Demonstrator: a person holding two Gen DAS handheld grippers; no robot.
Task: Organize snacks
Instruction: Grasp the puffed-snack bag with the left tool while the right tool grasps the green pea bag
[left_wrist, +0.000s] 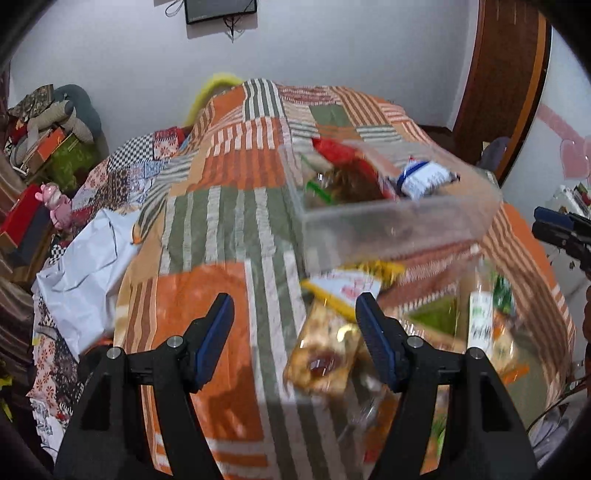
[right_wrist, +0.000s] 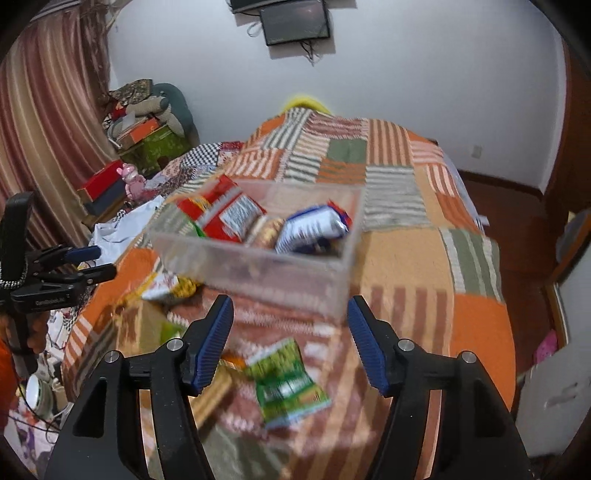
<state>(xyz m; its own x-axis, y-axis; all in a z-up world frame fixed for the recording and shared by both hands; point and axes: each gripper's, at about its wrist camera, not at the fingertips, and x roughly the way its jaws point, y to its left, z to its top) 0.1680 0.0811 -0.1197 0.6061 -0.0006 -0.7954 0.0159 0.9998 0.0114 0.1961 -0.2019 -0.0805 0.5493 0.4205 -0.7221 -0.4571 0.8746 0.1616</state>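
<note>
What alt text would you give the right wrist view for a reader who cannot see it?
The right gripper hangs open and empty over a patchwork bedspread, above a green snack packet lying loose on it. Beyond stands a clear plastic box holding red and blue-and-white packets. The left gripper shows at the left edge.

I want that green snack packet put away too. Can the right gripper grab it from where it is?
Probably yes. The green packet lies loose on the quilt, just ahead of the right gripper, whose jaws are open with nothing between them and nothing lying over the packet.
</note>
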